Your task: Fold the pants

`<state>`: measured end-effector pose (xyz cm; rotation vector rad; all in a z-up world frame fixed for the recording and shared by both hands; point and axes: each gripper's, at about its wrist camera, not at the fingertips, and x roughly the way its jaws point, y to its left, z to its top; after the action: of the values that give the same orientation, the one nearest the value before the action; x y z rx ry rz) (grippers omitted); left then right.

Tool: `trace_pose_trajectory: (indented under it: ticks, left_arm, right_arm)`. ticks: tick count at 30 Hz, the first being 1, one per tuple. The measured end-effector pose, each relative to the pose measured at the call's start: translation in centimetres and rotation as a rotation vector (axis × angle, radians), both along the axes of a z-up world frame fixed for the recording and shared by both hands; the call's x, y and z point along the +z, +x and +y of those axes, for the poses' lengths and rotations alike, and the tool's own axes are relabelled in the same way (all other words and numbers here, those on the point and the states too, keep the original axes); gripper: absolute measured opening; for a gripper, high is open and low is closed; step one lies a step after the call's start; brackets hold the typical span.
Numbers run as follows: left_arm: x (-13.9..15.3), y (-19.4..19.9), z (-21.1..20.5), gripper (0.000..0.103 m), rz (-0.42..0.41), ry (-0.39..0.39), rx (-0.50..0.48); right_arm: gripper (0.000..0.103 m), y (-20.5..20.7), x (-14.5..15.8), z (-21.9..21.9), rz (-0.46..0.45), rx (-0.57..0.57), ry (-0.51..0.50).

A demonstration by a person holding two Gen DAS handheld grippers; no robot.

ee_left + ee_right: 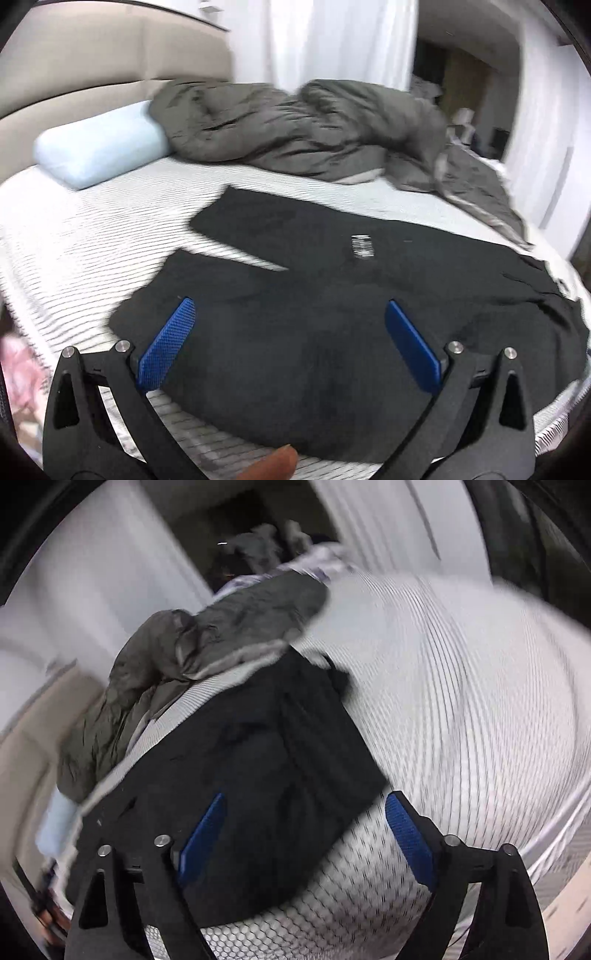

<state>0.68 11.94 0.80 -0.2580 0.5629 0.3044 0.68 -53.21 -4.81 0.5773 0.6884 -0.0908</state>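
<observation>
1. On the bed (110, 229), over its white sheet with thin dark stripes, black pants (332, 314) lie spread flat, the two legs reaching away from me toward the headboard.
2. Between those legs a wedge of striped sheet shows, so they lie apart.
3. My left gripper (290, 314) hangs above the near part of the pants, its jaws wide apart with nothing between the blue pads.
4. At the bottom edge of that view a fingertip (280, 461) of my hand pokes in.
5. My right gripper (306, 808) sits over the edge of the pants (258, 775), jaws wide apart and empty; one blue pad is over black cloth, the other over bare sheet.
6. Behind the pants a rumpled grey-green duvet (295, 125) is heaped across the far side of the bed.
7. Beside the duvet, against the beige headboard (92, 62), rests a pale blue pillow (99, 147).
8. Both views are blurred, the right one heavily.
</observation>
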Motion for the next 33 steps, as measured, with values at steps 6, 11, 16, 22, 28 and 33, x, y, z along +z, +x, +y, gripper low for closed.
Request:
trace_pose_trajectory:
  ticks: [6,11,16,22,28,33]
  left_arm:
    - [-0.9,-3.3,4.4,0.102,0.046,-0.059,0.112]
    - [-2.8,-5.2,7.9,0.102,0.097,-0.130,0.189]
    - [-4.4,-6.0,10.3,0.102,0.127,-0.229,0.203]
    - [-5.5,-5.9,11.5,0.077,0.147,-0.330,0.150]
    - [-5.9,-3.2,12.3,0.013,0.138,-0.339,0.165]
    - [-3.3,-5.2,13.3,0.003,0.004,-0.296,0.187]
  right_arm:
    - [0.022,2.2,-4.7,-1.9,-0.014,-0.052,0.206]
    - [0.014,-2.3,-1.5,-0.4,-0.089,-0.081,0.052]
    - [0.027,-2.9,-3.4,-1.1,0.070,-0.099,0.039]
    - [0.055,-4.7,-1.8,-1.2,-0.023,-0.092,0.056]
    - [0.055,-6.4,-2.8,-1.6,-0.006,-0.070,0.089]
    - [0.055,-6.2,-2.8,-0.9,-0.001,-0.059,0.093]
